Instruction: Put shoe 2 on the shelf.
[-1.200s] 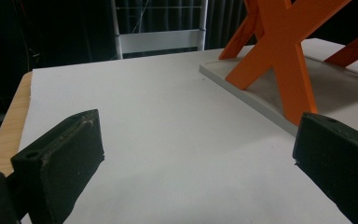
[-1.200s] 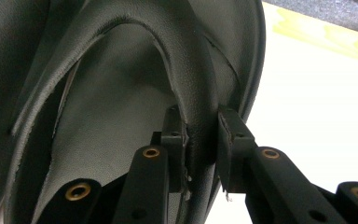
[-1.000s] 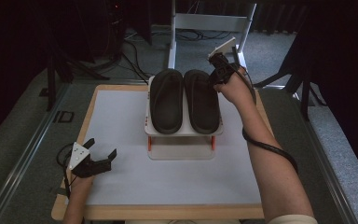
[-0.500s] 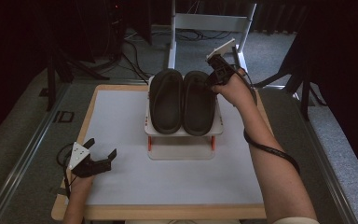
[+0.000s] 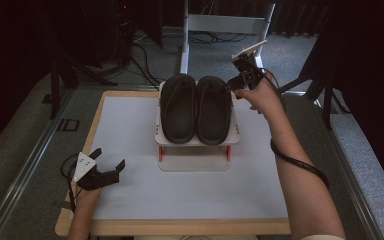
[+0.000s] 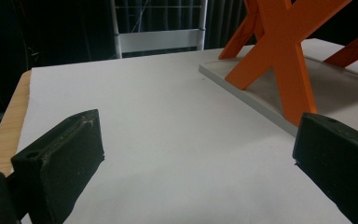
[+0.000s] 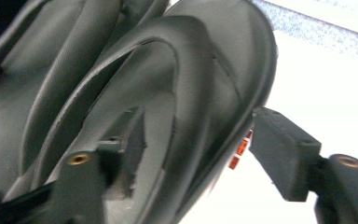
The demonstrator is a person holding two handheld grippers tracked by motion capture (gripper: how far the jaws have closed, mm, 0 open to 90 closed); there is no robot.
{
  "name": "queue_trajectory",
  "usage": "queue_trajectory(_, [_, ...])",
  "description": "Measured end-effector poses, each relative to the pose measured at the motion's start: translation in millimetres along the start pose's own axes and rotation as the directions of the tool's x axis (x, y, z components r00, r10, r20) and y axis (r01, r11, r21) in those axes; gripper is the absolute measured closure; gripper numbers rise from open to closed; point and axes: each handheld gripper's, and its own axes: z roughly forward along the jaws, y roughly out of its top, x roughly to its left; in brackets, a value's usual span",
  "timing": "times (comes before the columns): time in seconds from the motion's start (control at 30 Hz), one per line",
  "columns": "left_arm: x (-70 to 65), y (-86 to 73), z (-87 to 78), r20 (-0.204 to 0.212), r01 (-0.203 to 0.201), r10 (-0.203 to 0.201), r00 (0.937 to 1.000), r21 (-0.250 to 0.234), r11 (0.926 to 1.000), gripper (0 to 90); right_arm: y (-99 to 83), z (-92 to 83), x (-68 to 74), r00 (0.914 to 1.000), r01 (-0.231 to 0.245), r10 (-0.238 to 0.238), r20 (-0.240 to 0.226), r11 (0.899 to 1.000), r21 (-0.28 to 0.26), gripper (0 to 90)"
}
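Releasing the right-hand slipper (image 5: 213,110), the right gripper (image 5: 231,86) has just been opening, its jaws straddling the slipper's far rim without pressing it. Both slippers sit side by side on the small white rack (image 5: 162,136) mid-table. Next, likely, comes backing the hand clear without nudging the pair. The left gripper (image 5: 109,163) waits wide apart, holding nothing, over the white mat (image 5: 130,200). Exact pad contact is hard to judge.

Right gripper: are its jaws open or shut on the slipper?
Open. The right gripper has just been opening; its jaws straddle the right slipper edge, with a gap visible beside the outer one.
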Motion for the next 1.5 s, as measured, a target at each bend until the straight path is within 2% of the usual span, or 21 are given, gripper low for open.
queue_trajectory(0.07, [0.1, 0.0, 0.1, 0.001, 0.002, -0.002, 1.0, -0.001, 1.0, 1.4, -3.5, -5.6, -4.8, 0.9999, 0.003, -0.004, -0.01, 0.999, -0.036, 26.9])
queue_trajectory(0.1, [0.1, 0.0, 0.1, 0.001, 0.002, -0.002, 1.0, -0.001, 1.0, 1.4, -6.0, -8.5, -8.1, 0.9998, -0.015, 0.014, -0.011, 0.999, -0.037, 23.7])
queue_trajectory(0.23, [0.3, -0.1, 0.1, 0.0, 0.004, -0.004, 1.0, -0.002, 1.0, 1.4, -18.0, -15.6, -23.8, 0.9983, -0.047, 0.044, -0.039, 0.996, -0.079, 21.0])
queue_trajectory(0.33, [0.2, -0.1, 0.0, -0.001, 0.004, -0.004, 1.0, -0.002, 1.0, 1.4, -28.6, -18.9, -34.8, 0.9997, -0.023, 0.023, -0.006, 0.993, -0.114, 18.4])
queue_trajectory(0.5, [0.4, -0.1, 0.3, -0.001, 0.008, -0.008, 1.0, -0.002, 1.0, 1.4, -48.0, -17.7, -53.2, 0.9993, -0.011, 0.016, 0.035, 0.991, -0.133, 18.1])
queue_trajectory(0.7, [0.4, -0.1, 0.1, -0.001, 0.008, -0.008, 1.0, -0.002, 1.0, 1.4, -68.1, -6.8, -69.4, 0.9986, -0.019, 0.026, 0.046, 0.991, -0.135, 18.0])
queue_trajectory(0.97, [0.4, -0.2, -0.3, 0.0, 0.006, -0.006, 1.0, -0.004, 1.0, 1.4, -93.8, 10.4, -82.6, 0.9965, -0.036, 0.048, 0.068, 0.984, -0.174, 17.0])
queue_trajectory(1.03, [0.3, -0.2, -0.2, 0.001, 0.008, -0.008, 1.0, -0.004, 1.0, 1.4, -104.9, 17.5, -88.8, 0.9939, -0.045, 0.063, 0.091, 0.98, -0.193, 16.7])
queue_trajectory(1.27, [0.3, -0.1, -0.4, 0.001, 0.009, -0.009, 1.0, -0.003, 1.0, 1.4, -137.1, 37.0, -106.4, 0.9883, -0.077, 0.107, 0.109, 0.966, -0.245, 15.9])
queue_trajectory(1.5, [0.4, -0.2, -0.5, 0.001, 0.013, -0.013, 0.9999, -0.003, 0.9999, 1.4, -162.8, 53.5, -118.8, 0.9795, -0.097, 0.138, 0.147, 0.961, -0.26, 14.8])
